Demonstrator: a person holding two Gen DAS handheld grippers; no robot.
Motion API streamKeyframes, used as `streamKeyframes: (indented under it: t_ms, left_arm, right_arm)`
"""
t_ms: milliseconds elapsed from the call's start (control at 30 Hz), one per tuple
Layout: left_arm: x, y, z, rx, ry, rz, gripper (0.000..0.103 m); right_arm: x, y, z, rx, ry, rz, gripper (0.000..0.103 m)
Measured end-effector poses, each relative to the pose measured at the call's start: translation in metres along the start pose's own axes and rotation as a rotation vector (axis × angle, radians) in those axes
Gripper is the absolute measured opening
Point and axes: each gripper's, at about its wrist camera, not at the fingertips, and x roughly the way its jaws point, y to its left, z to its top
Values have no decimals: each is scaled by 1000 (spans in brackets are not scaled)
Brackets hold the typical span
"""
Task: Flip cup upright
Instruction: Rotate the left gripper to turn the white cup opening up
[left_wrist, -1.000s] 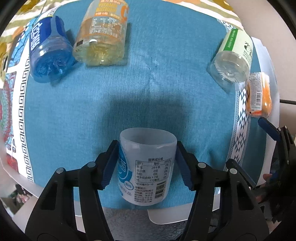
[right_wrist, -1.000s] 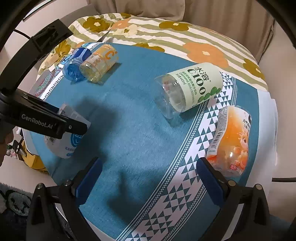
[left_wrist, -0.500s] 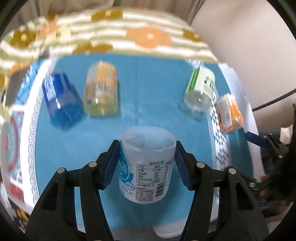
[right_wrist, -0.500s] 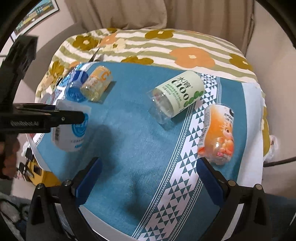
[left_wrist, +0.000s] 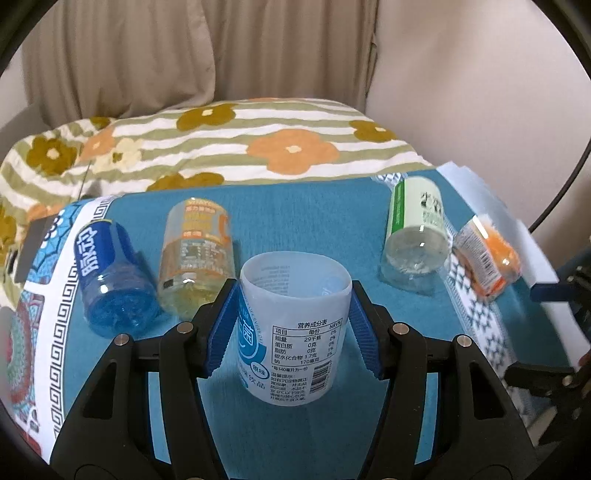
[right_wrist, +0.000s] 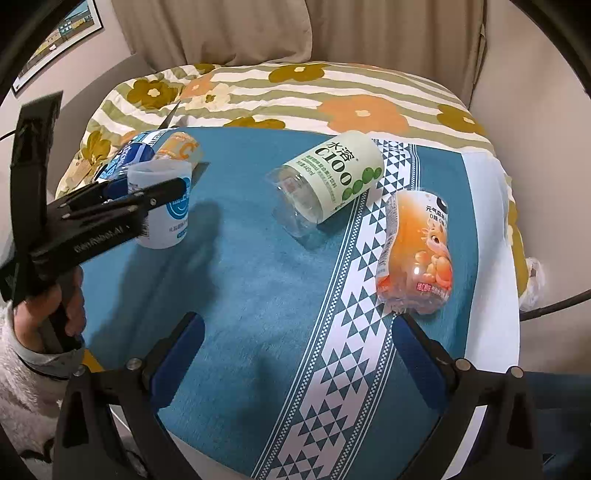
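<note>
Setting: teal woven cloth (right_wrist: 266, 295) with white geometric borders, spread over a striped floral quilt (right_wrist: 332, 92) before beige curtains (left_wrist: 147, 55).

Item 1: translucent white plastic cup with blue label and printed nutrition table (left_wrist: 293, 328). It is seen upright, mouth upward, at the near left part of the cloth; whether its base touches the cloth cannot be told. It is pinched at both sides by the blue pads (left_wrist: 221, 328) of the left gripper (left_wrist: 293, 332).

Item 2: left gripper, black frame, pressed onto the cup; its handle is held by a hand (right_wrist: 55, 314) in a fleecy white sleeve.

Item 3: right gripper (right_wrist: 295, 354), black with blue pads, spread wide with nothing between the fingers, held over the near edge of the cloth, well apart from the cup.

Item 4: blue cut plastic bottle (left_wrist: 110, 277), lying on its side, far left.

Item 5: clear yellow-orange labelled bottle (left_wrist: 195, 254), lying just beside the blue one.

Item 6: clear bottle with pale green label (right_wrist: 328, 177), on its side, mid-cloth.

Item 7: orange cartoon-labelled bottle (right_wrist: 417, 258), on its side over the triangle border, near the green-labelled one.
</note>
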Motion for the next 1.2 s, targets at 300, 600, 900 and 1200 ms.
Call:
streamKeyframes:
  t_ms: [300, 600, 900, 1200]
  left_arm:
    - [-9, -3, -15, 41, -26, 18, 65]
    - [-27, 1, -38, 32, -44, 47, 65]
    - [-38, 3, -48, 9, -77, 31, 65]
    - [-48, 8, -59, -12, -61, 27, 68]
  right_arm:
    - [4, 8, -3, -19, -5, -9, 101]
    - [0, 14, -4, -27, -31, -23, 101]
    - [0, 22, -6, -43, -39, -32, 101]
    - [-3, 31, -6, -49, -54, -40, 101]
